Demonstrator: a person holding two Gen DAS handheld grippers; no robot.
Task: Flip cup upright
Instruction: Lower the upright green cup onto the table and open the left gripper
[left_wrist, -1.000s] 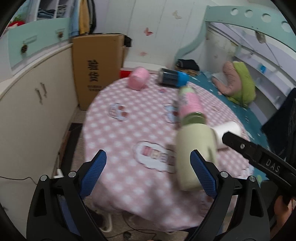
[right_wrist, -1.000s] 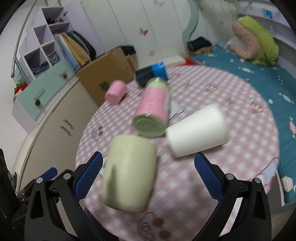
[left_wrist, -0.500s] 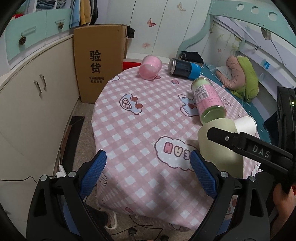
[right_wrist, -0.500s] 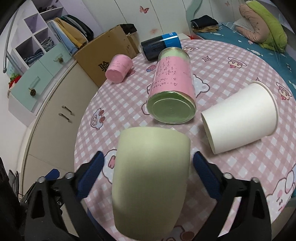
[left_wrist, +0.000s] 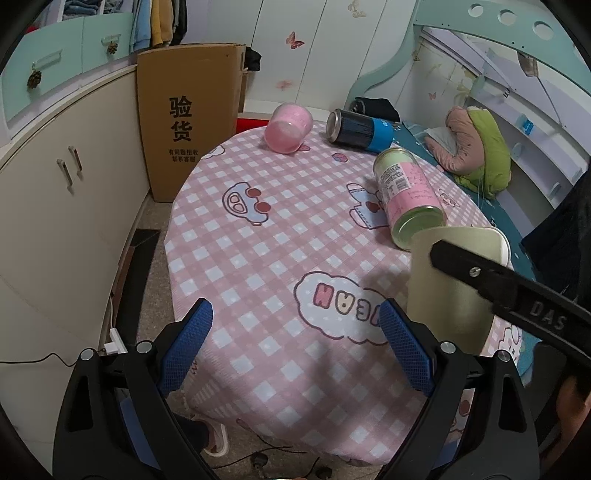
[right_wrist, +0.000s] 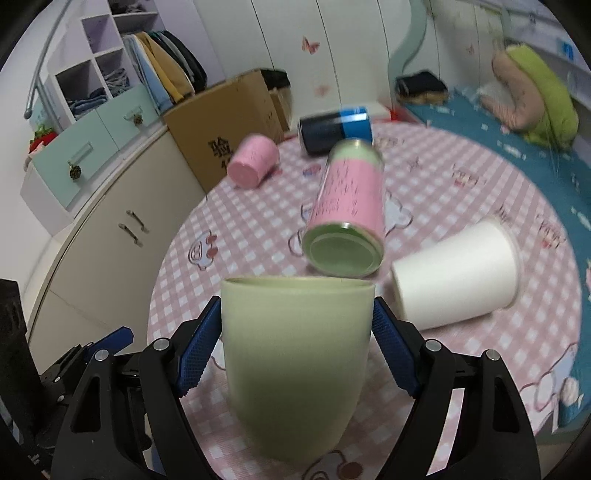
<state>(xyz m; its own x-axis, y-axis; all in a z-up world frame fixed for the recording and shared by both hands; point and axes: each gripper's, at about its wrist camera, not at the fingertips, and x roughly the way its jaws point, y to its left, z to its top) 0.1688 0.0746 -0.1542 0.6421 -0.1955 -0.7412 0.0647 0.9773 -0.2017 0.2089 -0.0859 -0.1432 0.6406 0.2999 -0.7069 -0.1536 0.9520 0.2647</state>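
A pale green cup (right_wrist: 295, 362) stands rim up between the blue pads of my right gripper (right_wrist: 297, 325), which is shut on its sides. In the left wrist view the same cup (left_wrist: 443, 306) is at the table's right front, with a black finger of the right gripper (left_wrist: 498, 284) across it. Whether its base touches the cloth I cannot tell. My left gripper (left_wrist: 295, 325) hangs open over the near edge of the table, with nothing between its fingers.
On the round pink-checked table (left_wrist: 258, 240) lie a white paper cup (right_wrist: 458, 277), a pink and green can (right_wrist: 347, 214), a dark blue can (right_wrist: 336, 127) and a pink cup (right_wrist: 253, 164). A cardboard box (left_wrist: 188, 122) and cabinets stand left, a bed right.
The right gripper's fingers closed from wide apart onto the green cup. The cup showed its rounded base uppermost before and now has its rim up. The left gripper stayed open.
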